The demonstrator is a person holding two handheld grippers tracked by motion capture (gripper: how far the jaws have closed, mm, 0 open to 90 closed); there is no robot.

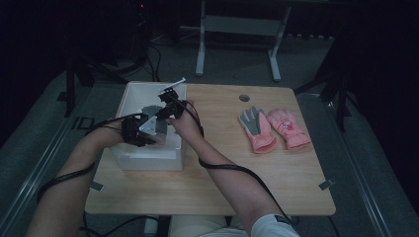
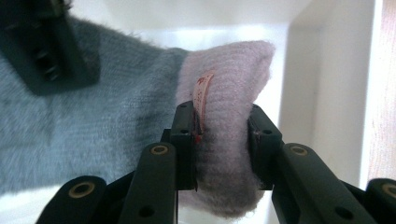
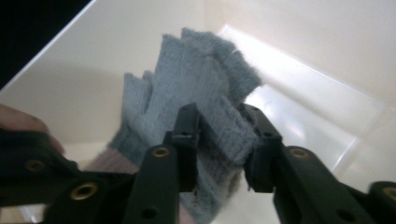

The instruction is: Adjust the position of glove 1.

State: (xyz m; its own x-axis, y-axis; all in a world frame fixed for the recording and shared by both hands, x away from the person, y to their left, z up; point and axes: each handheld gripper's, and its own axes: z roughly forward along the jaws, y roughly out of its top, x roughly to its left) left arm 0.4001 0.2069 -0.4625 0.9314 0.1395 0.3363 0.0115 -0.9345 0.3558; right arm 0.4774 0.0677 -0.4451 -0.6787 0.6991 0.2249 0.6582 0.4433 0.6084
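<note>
The person's forearms are coming in over the near edge of the wooden bench (image 1: 207, 187), both hands reaching into the white bin (image 1: 129, 96) at its left side. The left gripper (image 1: 141, 129) is clamping its jaws on the pale pink ribbed cuff (image 2: 229, 112) of a grey knitted glove (image 3: 196, 84), right beside a small pink tag (image 2: 203, 91) sewn to that cuff. The right gripper (image 1: 170, 101) is holding the same glove farther along, its jaws pinching a fold of the grey knit near the stubby finger ends. The glove is hanging stretched between the two grippers, inside the bin's white walls, above its floor.

This looks like the step of handling the glove within the bin, either setting it down or taking it out; which of the two I cannot tell. The next move calls for both hands travelling together so the knit does not drag on the bin's rim.

Farther off, a pink pair of gloves (image 1: 274, 129) is lying flat on the bench, well apart from the bin.
</note>
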